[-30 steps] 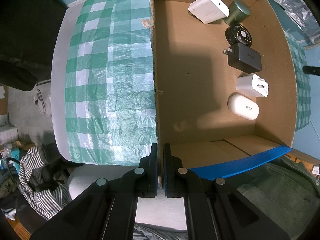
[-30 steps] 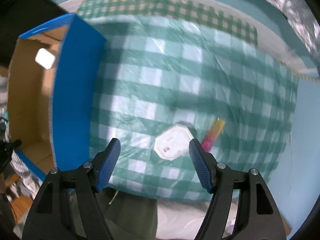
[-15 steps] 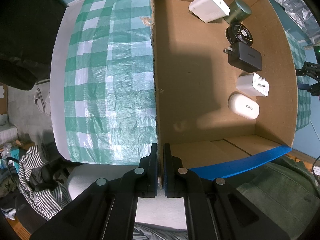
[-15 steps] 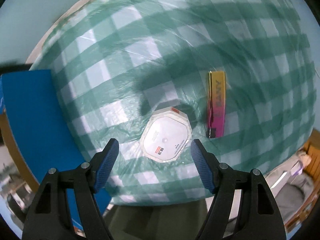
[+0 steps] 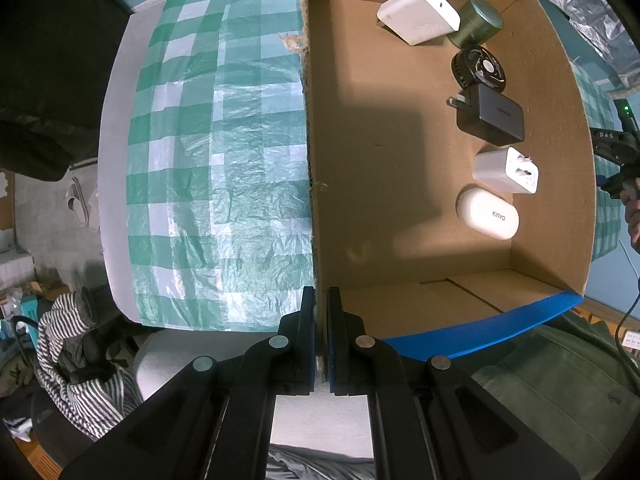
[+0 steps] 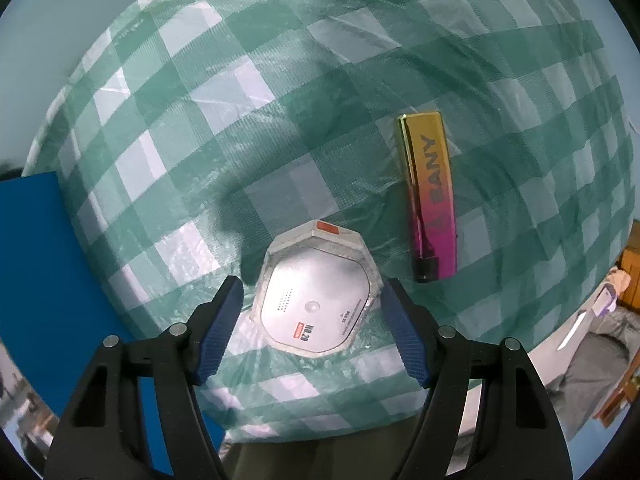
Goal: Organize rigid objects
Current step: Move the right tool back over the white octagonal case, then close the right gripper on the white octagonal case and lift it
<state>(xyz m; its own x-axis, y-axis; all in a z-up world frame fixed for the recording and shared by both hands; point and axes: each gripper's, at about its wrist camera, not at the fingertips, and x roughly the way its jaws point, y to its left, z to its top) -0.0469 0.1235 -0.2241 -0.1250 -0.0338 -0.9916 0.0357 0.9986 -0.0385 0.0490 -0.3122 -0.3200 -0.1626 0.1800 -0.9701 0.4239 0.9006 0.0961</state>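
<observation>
Now the right gripper [image 6: 312, 322] is closing its jaws around the octagonal case [image 6: 316, 296], lower centre on the counter [image 6: 192, 128]; centre it first. Left gripper [image 5: 321, 332] is clamping the cardboard box [image 5: 310, 200] wall.

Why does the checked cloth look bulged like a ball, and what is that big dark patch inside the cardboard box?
Right wrist view: the fisheye lens bends the flat checked cloth into a dome, and the picture is slightly soft; a shadow lies just behind the octagonal case. Left wrist view: sharper, the dark patch is a shadow across the cardboard box floor.
</observation>
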